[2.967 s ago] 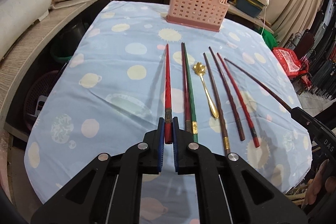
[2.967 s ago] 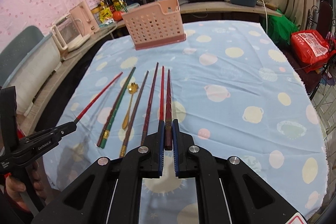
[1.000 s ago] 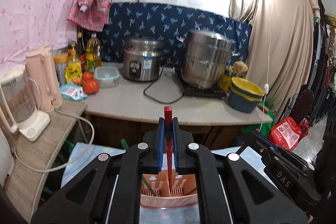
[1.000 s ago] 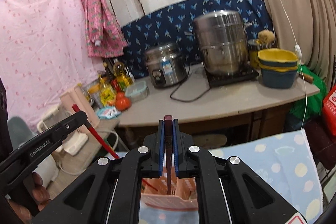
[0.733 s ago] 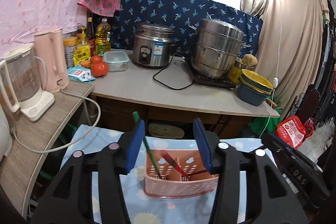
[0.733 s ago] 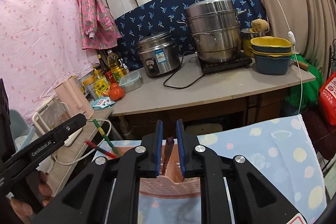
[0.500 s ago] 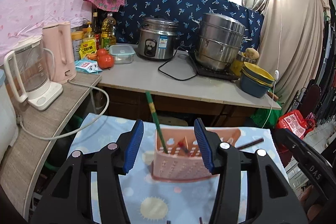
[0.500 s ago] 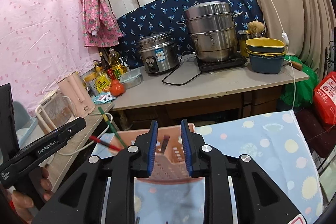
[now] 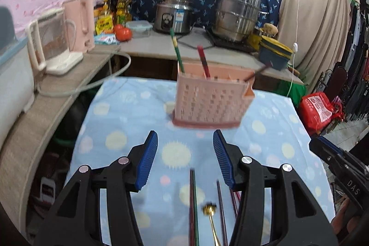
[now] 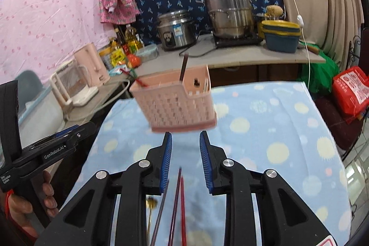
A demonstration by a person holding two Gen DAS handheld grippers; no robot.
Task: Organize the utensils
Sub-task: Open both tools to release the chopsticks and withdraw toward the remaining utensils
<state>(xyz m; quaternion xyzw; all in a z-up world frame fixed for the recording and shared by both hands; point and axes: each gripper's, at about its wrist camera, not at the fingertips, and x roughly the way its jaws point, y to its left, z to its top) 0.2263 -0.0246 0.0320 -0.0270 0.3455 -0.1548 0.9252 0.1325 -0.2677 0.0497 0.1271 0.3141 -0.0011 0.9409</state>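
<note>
The pink utensil basket [image 9: 211,99] is seen near the far edge of the table [image 9: 120,112], which is covered by a blue spotted cloth. A green chopstick [image 9: 176,50], a red chopstick [image 9: 204,60] and a dark chopstick [image 9: 257,72] stand tilted in it. Open cloth is left on both sides of the basket and between it and the grippers.

The left gripper [image 9: 185,157] is held with its jaws apart and nothing between them; the right gripper [image 10: 185,159] is likewise parted, more narrowly, and empty. Both have lately been opening. Under them, toward the near edge, the remaining chopsticks [image 9: 192,206] and a gold spoon [image 9: 209,211] lie on the cloth.

Beyond the far edge a counter [image 9: 156,47] is crowded with a rice cooker [image 9: 174,13] and a steel pot [image 9: 237,14]. Past the left edge a shelf carries a blender [image 9: 54,40].
</note>
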